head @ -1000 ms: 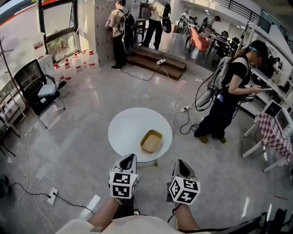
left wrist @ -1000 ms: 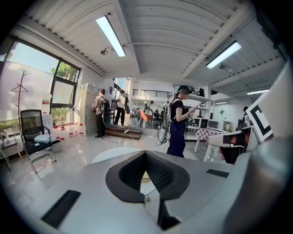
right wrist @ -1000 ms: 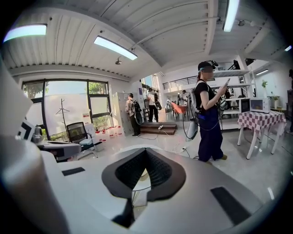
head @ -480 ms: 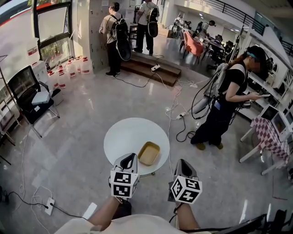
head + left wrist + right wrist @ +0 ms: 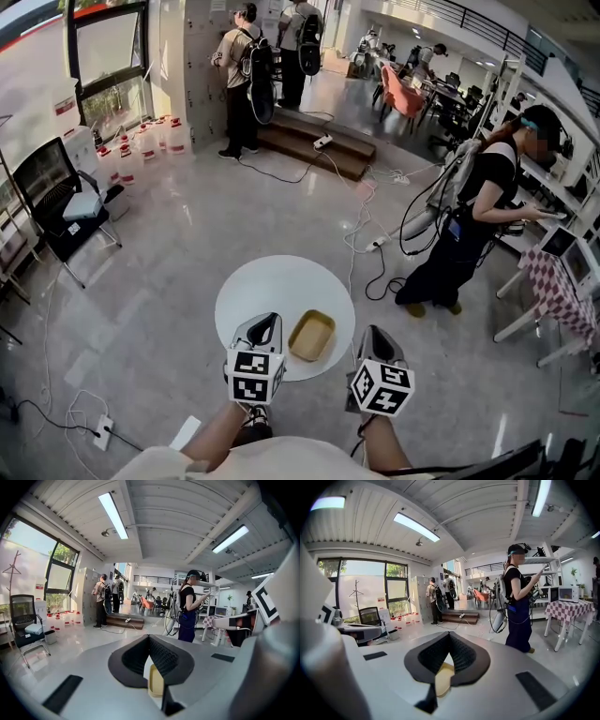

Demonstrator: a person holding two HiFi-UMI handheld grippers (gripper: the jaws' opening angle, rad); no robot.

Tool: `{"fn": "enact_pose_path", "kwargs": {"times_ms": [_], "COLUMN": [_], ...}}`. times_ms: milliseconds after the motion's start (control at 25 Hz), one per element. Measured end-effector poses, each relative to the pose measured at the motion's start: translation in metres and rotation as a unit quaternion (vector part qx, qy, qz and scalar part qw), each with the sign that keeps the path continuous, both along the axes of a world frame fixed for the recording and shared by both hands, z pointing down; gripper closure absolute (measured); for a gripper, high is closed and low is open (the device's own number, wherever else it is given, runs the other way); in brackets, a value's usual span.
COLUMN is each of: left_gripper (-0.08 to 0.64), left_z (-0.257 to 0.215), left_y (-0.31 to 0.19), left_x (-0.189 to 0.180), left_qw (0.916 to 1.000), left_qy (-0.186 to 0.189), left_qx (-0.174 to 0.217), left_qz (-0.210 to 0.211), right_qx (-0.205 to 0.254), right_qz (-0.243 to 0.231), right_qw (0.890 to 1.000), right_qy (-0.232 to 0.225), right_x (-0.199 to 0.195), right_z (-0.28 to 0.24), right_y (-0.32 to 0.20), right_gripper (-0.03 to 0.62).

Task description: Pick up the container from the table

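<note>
A shallow tan container [image 5: 311, 336] lies on the round white table [image 5: 272, 291], near its front edge. My left gripper [image 5: 265, 323] hovers over the table's near rim, just left of the container, with its jaws shut and empty. My right gripper [image 5: 372, 335] hangs at the table's right front edge, to the right of the container, also shut and empty. In the left gripper view the container [image 5: 155, 681] shows below the closed left gripper [image 5: 149, 637]. In the right gripper view the container [image 5: 443, 677] peeks under the closed right gripper [image 5: 449, 634].
A person in black [image 5: 469, 225] stands right of the table, by a checked table [image 5: 562, 281]. Cables [image 5: 361, 225] trail over the floor behind the table and a power strip [image 5: 101, 431] lies at the near left. A chair [image 5: 61, 187] and water bottles [image 5: 141, 141] stand far left.
The table and container have come nearer in the head view. Both grippers moved forward together and now reach the table's near edge. Their jaws stayed shut.
</note>
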State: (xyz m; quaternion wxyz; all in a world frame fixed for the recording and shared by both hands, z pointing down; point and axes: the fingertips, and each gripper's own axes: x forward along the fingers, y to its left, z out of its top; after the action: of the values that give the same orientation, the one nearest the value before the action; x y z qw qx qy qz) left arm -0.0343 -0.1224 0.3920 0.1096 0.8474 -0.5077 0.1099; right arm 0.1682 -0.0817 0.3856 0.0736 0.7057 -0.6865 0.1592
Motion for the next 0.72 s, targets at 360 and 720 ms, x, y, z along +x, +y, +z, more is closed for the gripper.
{"fn": "enact_pose_path", "kwargs": {"times_ms": [360,720], "left_gripper": [0.546,0.546], "left_z": [0.001,0.008], "left_y": [-0.054,-0.097], "left_x": [0.000,-0.003], "left_qw": [0.9998,0.9991], "left_qy": [0.008,0.014], "left_qx": [-0.003,-0.011], "left_qz": [0.017,0.039], "right_qx": [-0.004,-0.009], "right_qz": [0.018,0.035], "right_qw": [1.000,0.999], "right_qy": [0.008,0.010], "right_x": [-0.001,-0.008], "right_z": [-0.002,0.002], "right_y": [-0.046,-0.082], "right_gripper": [0.568,0.568]}}
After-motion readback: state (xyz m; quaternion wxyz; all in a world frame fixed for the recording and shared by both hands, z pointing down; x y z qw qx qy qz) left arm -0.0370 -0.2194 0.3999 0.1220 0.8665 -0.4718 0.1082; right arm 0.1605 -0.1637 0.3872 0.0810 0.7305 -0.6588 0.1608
